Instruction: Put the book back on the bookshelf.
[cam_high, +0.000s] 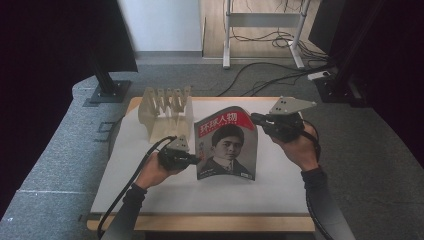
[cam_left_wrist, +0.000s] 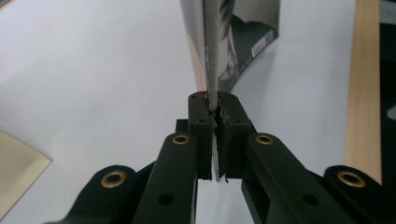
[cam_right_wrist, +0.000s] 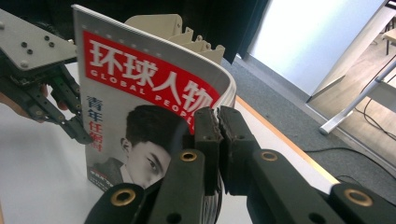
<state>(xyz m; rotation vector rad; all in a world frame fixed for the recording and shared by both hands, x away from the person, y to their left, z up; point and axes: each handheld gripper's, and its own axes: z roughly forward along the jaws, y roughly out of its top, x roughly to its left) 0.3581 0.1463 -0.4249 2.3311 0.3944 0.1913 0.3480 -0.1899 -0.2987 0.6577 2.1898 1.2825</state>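
A magazine (cam_high: 227, 145) with a red title band and a portrait on its cover stands upright on the white table (cam_high: 150, 192), its cover bowed. My left gripper (cam_high: 196, 160) is shut on the lower left edge; in the left gripper view the jaws (cam_left_wrist: 215, 105) pinch the thin edge of the magazine (cam_left_wrist: 215, 46). My right gripper (cam_high: 254, 119) is shut on the upper right edge; in the right gripper view it (cam_right_wrist: 218, 116) clamps the curved pages of the magazine (cam_right_wrist: 140, 93). The left gripper (cam_right_wrist: 79, 133) shows at the far edge there.
A beige slotted rack (cam_high: 165, 110) stands behind the magazine at the table's back left, also visible as the rack (cam_right_wrist: 187, 32) past the cover. The table's wooden rim (cam_left_wrist: 362, 93) runs near the magazine. Stand bases and cables lie on the floor beyond.
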